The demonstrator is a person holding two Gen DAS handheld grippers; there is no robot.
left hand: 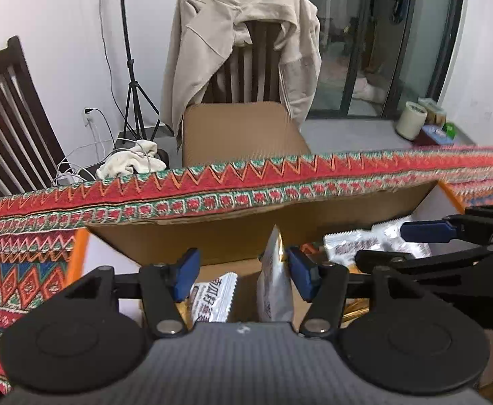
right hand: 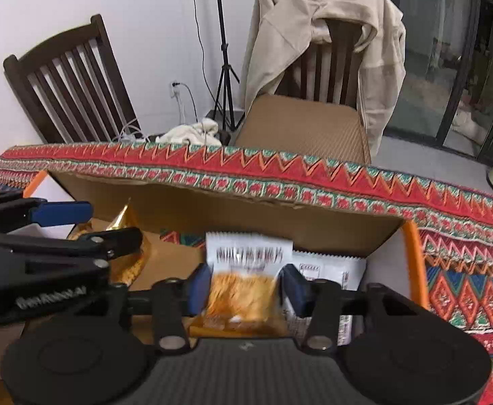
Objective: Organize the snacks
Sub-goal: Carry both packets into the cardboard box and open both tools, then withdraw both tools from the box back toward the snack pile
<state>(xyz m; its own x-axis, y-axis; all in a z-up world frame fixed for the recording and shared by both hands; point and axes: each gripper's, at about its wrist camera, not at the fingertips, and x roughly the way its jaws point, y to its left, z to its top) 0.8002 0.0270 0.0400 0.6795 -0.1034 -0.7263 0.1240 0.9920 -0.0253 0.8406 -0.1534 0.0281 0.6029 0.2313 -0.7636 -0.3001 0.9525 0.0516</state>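
An open cardboard box (left hand: 212, 236) with orange-edged flaps sits on the patterned tablecloth; it also shows in the right wrist view (right hand: 212, 212). My left gripper (left hand: 243, 275) is open over the box, with a white snack packet (left hand: 214, 298) and an upright packet (left hand: 275, 283) lying loose between its fingers. My right gripper (right hand: 246, 287) has its jaws apart around a white and orange snack packet (right hand: 246, 270), blurred, above the box; contact is unclear. It also shows in the left wrist view (left hand: 401, 243) over silver packets (left hand: 358, 246). A gold packet (right hand: 125, 222) lies at the box's left.
The red patterned tablecloth (left hand: 27, 270) covers the table. Behind the table stand a chair with a beige jacket (left hand: 243, 64), a second dark chair (left hand: 6, 111) at left and a tripod (left hand: 131, 67). A glass door (left hand: 381, 33) is at the back right.
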